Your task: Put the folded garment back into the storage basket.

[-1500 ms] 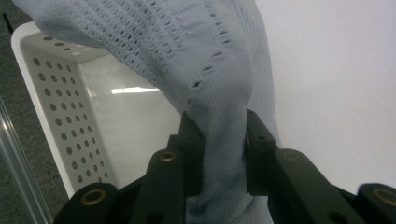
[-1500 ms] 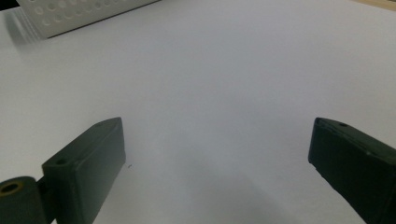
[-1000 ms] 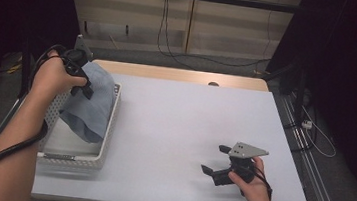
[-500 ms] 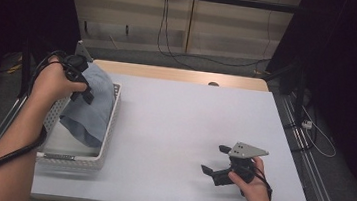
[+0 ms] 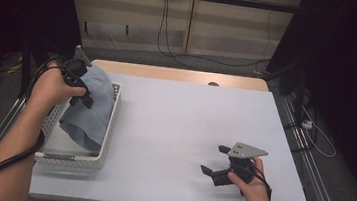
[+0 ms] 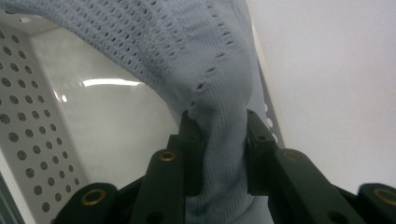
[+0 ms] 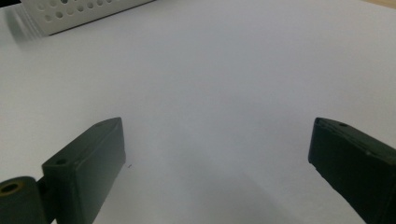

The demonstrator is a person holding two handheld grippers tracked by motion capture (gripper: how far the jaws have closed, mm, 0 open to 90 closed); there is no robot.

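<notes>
White tabletop (image 5: 173, 130) carries a white perforated plastic basket (image 5: 108, 138) at your left edge. Your left gripper (image 6: 218, 140) is clamped on a fold of pale blue knitted cloth (image 6: 205, 60), which hangs above that basket. Your right gripper (image 7: 217, 154) rests near the table's right front, jaws wide apart, nothing between them.

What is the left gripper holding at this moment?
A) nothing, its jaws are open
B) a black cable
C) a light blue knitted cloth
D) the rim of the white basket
C: the left gripper has its jaws pressed on the light blue knitted cloth, above the white basket.
</notes>
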